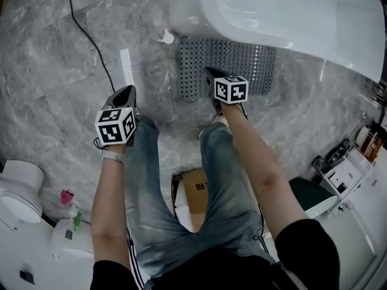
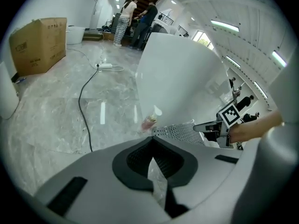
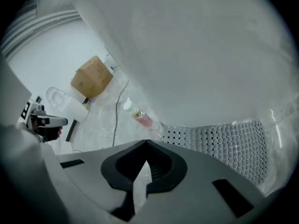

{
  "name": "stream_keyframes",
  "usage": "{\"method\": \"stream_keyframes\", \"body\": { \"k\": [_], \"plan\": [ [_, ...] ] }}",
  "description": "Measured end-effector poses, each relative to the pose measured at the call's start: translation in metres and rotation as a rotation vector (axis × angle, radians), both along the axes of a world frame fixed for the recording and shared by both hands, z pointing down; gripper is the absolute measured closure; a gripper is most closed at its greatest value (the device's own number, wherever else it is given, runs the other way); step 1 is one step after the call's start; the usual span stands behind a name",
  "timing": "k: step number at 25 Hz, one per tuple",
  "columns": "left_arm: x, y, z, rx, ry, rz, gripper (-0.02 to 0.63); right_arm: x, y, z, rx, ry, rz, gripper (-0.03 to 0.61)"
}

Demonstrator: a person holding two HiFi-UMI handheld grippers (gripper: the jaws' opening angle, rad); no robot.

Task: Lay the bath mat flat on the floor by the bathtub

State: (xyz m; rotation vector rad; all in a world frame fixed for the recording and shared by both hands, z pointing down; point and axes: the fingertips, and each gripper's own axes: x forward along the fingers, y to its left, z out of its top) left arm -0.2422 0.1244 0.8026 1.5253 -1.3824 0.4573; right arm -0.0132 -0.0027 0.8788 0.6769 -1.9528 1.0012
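by the bathtub [image 1: 290, 11], seems finished laying the bath mat [image 1: 242, 62] flat; left claw [image 1: 126, 91] and right claw [image 1: 209, 72] closed, empty; next, withdraw.

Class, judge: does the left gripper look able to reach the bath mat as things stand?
Probably yes: only bare floor lies between the left gripper and the bath mat, though its shut jaws would need opening.

left gripper [image 1: 125, 93], jaws together, right gripper [image 1: 210, 73], jaws together, further forward, bare forearms [image 1: 110, 198] reaching down
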Motion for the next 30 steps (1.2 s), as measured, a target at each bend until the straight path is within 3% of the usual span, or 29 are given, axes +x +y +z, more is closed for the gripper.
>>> {"method": "stream_keyframes", "body": {
  "k": [3, 8, 12, 23, 30],
  "plan": [
    [0.022, -0.019, -0.048, 0.043, 0.001, 0.029, 0.595, 0.010, -0.008, -0.067, 0.019, -0.081, 0.053, 0.554],
    [0.055, -0.044, -0.132, 0.115, -0.030, 0.105, 0.595, 0.024, -0.005, -0.174, 0.069, -0.150, 0.041, 0.554],
    [0.078, -0.059, -0.200, 0.173, -0.015, 0.122, 0.595, 0.037, -0.007, -0.265, 0.132, -0.222, 0.087, 0.554],
    [0.133, -0.103, -0.420, 0.441, -0.038, 0.148, 0.595, 0.063, -0.027, -0.518, 0.424, -0.354, 0.094, 0.553],
    [0.165, -0.131, -0.563, 0.623, -0.079, 0.233, 0.595, 0.082, -0.038, -0.661, 0.574, -0.424, 0.116, 0.552]
  ]
}}
